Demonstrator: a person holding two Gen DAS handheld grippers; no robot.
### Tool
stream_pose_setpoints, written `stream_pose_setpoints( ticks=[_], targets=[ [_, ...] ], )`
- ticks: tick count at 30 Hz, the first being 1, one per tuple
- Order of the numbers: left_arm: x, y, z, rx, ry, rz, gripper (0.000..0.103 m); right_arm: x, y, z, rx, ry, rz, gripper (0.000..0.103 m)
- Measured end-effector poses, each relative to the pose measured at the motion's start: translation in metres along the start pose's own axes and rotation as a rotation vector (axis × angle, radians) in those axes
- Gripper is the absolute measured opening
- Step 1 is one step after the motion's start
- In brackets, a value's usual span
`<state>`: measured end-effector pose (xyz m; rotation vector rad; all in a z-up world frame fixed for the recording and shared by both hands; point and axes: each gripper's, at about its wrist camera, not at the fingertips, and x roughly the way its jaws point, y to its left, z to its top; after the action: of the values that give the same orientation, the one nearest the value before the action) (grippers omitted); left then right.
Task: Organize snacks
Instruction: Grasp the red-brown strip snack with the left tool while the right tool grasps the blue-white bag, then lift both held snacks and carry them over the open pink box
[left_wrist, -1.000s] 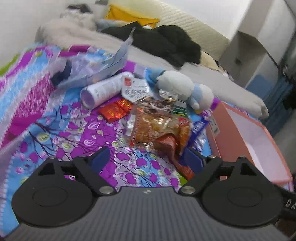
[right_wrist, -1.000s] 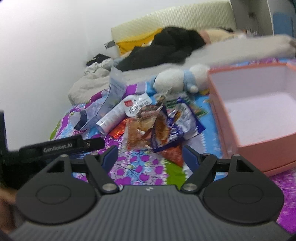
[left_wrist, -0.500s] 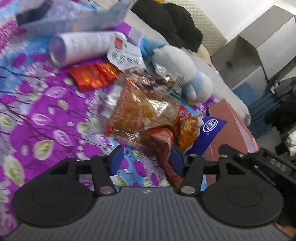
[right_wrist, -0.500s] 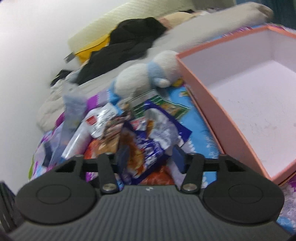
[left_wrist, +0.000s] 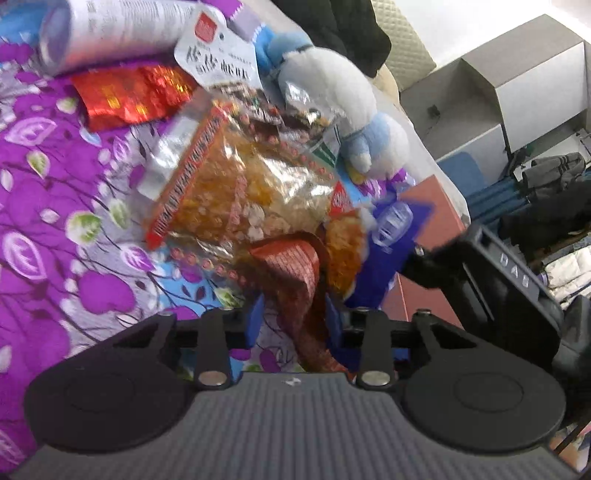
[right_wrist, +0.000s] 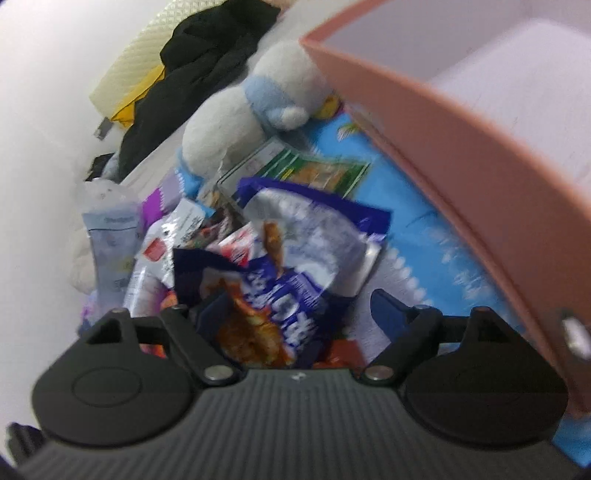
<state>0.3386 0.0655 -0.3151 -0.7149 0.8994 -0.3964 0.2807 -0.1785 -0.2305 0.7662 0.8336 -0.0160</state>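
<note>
Left wrist view: red packet (left_wrist: 299, 291) stands between the left gripper (left_wrist: 293, 319) fingers, at the near edge of the snack pile on the floral bedspread (left_wrist: 55, 192).
Left gripper: jaws narrowed to a small gap; blue pads at both sides of the red packet; whether they press it, cannot tell.
Left pose: tilted down, low over the bedspread.
Right gripper (right_wrist: 295, 310): jaws wide apart, straddling the blue packet (right_wrist: 295, 291); left pad against the packet, right pad clear of it.
Right pose: pitched down over the pile, rolled; pink box (right_wrist: 461, 155) just beside it on the right.
Pile: clear bag (left_wrist: 251, 192) behind the red packet; foil packet (left_wrist: 129, 92) and white tube (left_wrist: 122, 26) beyond.
Surround: plush toy (left_wrist: 332, 96) lies between pile and box.
</note>
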Motion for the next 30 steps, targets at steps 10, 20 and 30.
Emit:
stream_pose_setpoints(
  ticks=[10,20,30],
  targets=[
    [-0.013,-0.003,-0.011,0.009,-0.003,0.004,0.017,-0.007,0.014,-0.006,-0.078,0.001,0.034,0.049],
    [-0.074,-0.017,-0.028,0.041,-0.038,0.036,0.017,-0.054,0.015,-0.014,-0.165,-0.015,0.054,0.046],
    [-0.137,-0.033,-0.059,0.097,-0.023,0.132,0.017,-0.098,0.004,-0.046,-0.28,0.061,0.062,0.045]
  ],
)
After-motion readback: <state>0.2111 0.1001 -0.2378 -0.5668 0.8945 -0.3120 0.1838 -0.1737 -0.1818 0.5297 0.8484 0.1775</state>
